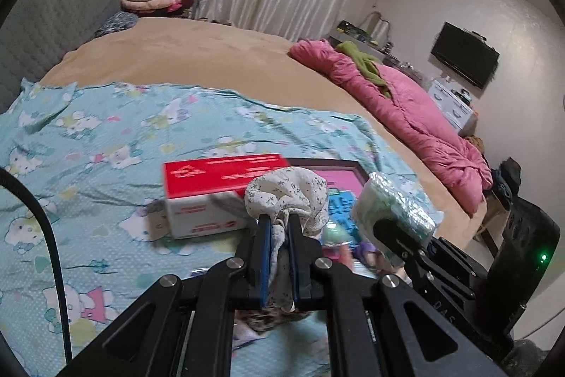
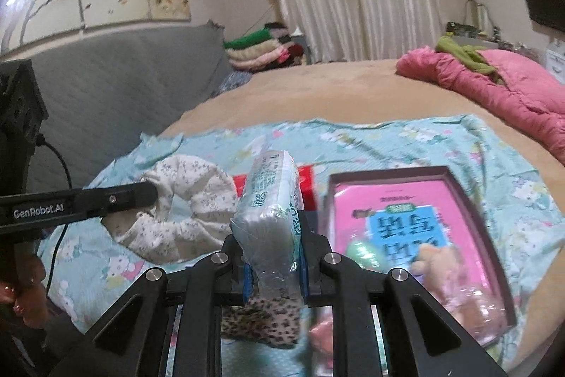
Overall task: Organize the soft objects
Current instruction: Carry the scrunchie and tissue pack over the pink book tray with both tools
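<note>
Above the bed's cartoon sheet (image 1: 106,136), just in front of the red box (image 1: 212,189): left hand-held gripper (image 1: 279,221) pressed together on a floral scrunchie (image 1: 286,193), fabric bunched between the blue pads and a ruffled loop puffing out past the tips. Right of the red box, over the near edge of the pink tray (image 2: 476,235): right hand-held gripper (image 2: 273,235) pinching a tissue pack (image 2: 272,189) by its crimped lower end, pack standing upright and clear of the sheet. Scrunchie: very light, limp, elastic, likely to sag and swing, little risk of damage; best gripped across the gathered band, as now, not by a loose frill. Tissue pack: light, squashy, wrapped in glossy film, so probably slippery; a pinch on the tail alone could let it slide or tilt, safer across the middle of the body. Below both grippers, near the red box, a leopard-print cloth (image 2: 265,320) lying on the sheet, soft and flat, probably easiest lifted by a raised fold. On the pink tray, small blurred toys, too smeared to name.
</note>
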{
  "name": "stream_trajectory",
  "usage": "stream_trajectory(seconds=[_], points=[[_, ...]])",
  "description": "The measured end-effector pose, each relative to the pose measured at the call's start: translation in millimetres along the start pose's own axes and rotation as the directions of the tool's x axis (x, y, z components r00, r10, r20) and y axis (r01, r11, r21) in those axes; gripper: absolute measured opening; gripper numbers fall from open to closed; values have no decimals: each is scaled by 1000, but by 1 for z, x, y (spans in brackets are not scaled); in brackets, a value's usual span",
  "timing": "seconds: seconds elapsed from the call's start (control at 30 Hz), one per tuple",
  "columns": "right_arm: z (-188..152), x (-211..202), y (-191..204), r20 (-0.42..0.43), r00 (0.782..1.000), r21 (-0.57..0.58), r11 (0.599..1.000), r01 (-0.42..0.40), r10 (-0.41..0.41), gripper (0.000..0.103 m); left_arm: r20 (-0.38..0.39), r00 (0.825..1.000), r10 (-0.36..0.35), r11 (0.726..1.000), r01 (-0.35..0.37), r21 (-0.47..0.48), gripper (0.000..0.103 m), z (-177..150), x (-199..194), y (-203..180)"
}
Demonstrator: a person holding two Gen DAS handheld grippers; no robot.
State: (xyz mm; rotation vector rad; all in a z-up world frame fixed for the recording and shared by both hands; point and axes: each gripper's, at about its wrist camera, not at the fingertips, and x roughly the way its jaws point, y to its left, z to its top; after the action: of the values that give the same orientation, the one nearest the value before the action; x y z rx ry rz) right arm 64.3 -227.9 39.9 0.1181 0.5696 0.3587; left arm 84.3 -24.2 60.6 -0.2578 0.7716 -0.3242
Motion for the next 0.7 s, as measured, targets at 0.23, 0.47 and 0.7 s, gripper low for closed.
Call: stream_trajectory(seconds=[0.23, 0.47, 0.7], points=[[3, -33, -52, 65, 994, 101, 992, 79, -86, 19, -2, 999, -43, 997, 43, 63, 9, 7, 4, -50], [1, -59, -101, 115, 977, 188, 969, 158, -181, 19, -39, 997, -73, 992, 77, 99, 9, 6, 18, -84], [-2, -66, -124, 120, 970, 241, 954, 177, -210, 19, -87, 993, -75, 988, 86, 128, 9, -2, 39, -102]])
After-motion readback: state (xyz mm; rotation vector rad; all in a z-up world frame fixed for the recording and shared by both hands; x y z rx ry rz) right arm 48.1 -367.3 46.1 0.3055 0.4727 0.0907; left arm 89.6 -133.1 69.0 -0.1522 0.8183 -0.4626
